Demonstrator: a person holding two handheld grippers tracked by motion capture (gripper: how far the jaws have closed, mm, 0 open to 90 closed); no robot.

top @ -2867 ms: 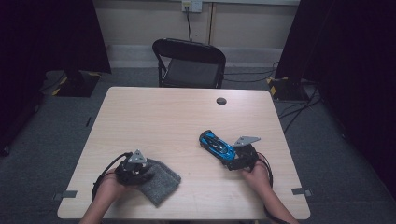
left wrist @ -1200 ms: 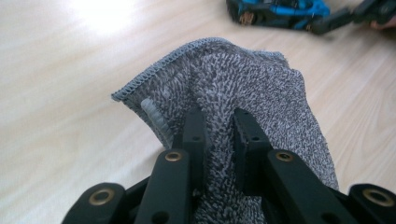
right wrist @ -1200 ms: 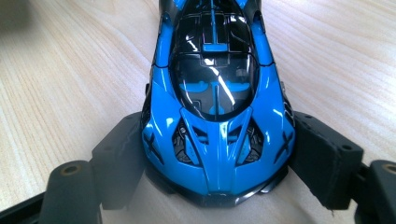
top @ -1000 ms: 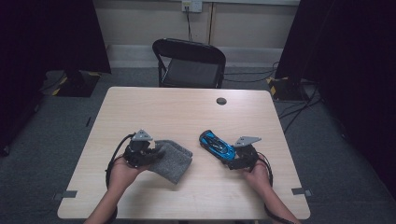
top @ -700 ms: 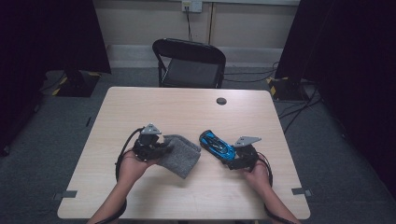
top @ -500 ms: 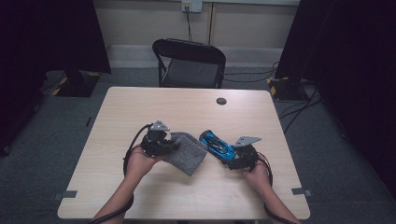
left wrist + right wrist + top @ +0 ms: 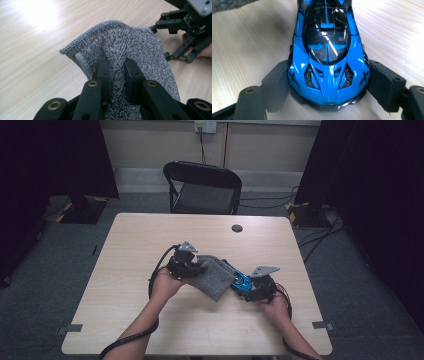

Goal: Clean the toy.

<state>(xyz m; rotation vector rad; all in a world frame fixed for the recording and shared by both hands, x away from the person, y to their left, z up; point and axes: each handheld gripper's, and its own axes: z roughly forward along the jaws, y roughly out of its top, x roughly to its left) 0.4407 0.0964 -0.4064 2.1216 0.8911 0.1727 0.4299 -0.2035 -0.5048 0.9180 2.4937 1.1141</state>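
One pale wood table [image 7: 150, 330], left gripper [image 7: 186, 266] pinching grey cloth [image 7: 216, 277], right gripper [image 7: 256, 290] clamping blue car [image 7: 328, 55]

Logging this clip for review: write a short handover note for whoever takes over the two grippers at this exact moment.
Left gripper: shut on the grey cloth, which is lifted and draped over the front of the blue toy car.
Right gripper: shut on the blue toy car's sides, holding it on the table.
Done: both things gripped, cloth brought to the car.
Left: probably wipe the car with the cloth, then put both down.
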